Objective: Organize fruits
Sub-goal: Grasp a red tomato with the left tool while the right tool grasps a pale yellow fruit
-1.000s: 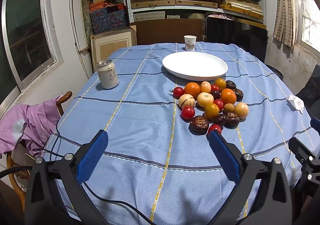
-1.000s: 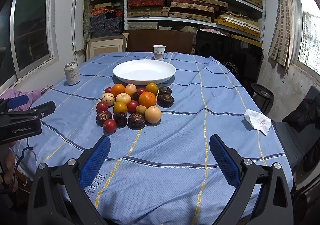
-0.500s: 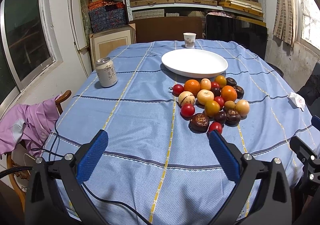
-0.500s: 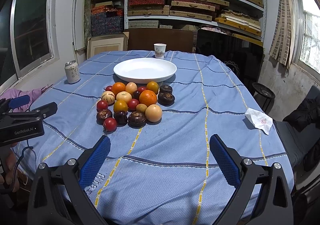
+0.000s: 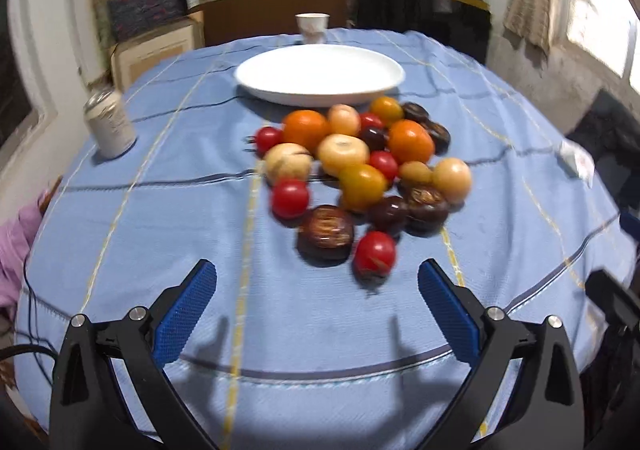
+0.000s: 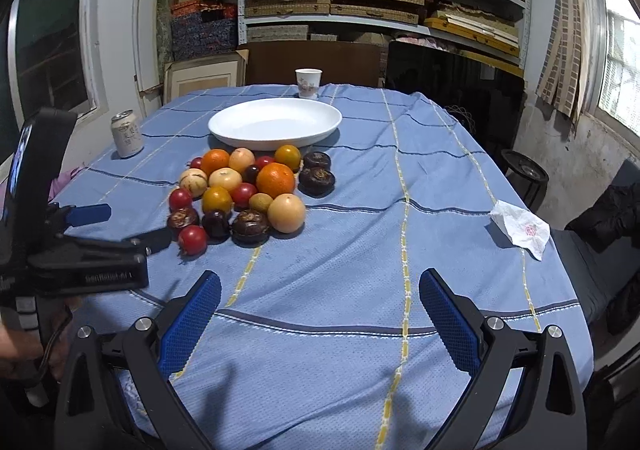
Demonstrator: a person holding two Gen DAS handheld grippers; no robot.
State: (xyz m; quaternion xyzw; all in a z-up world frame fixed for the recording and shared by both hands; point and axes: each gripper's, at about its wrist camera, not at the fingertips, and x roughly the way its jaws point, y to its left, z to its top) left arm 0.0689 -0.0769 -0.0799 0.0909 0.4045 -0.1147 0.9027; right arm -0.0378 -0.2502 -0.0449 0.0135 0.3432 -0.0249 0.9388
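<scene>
Crowding mid-frame on the bench (image 6: 440, 177), the fruits (image 6: 244, 193) look red, orange, pale and dark brown; left tongs (image 5: 316, 282) and right tongs (image 6: 320, 290) gape, released.

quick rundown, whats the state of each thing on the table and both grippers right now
left gripper: open, holding nothing
right gripper: open, holding nothing
white plate: upright, nothing on it
fruit pile: on the cloth, none on the plate
drink can: standing upright
paper cup: standing upright
tissue: crumpled
</scene>
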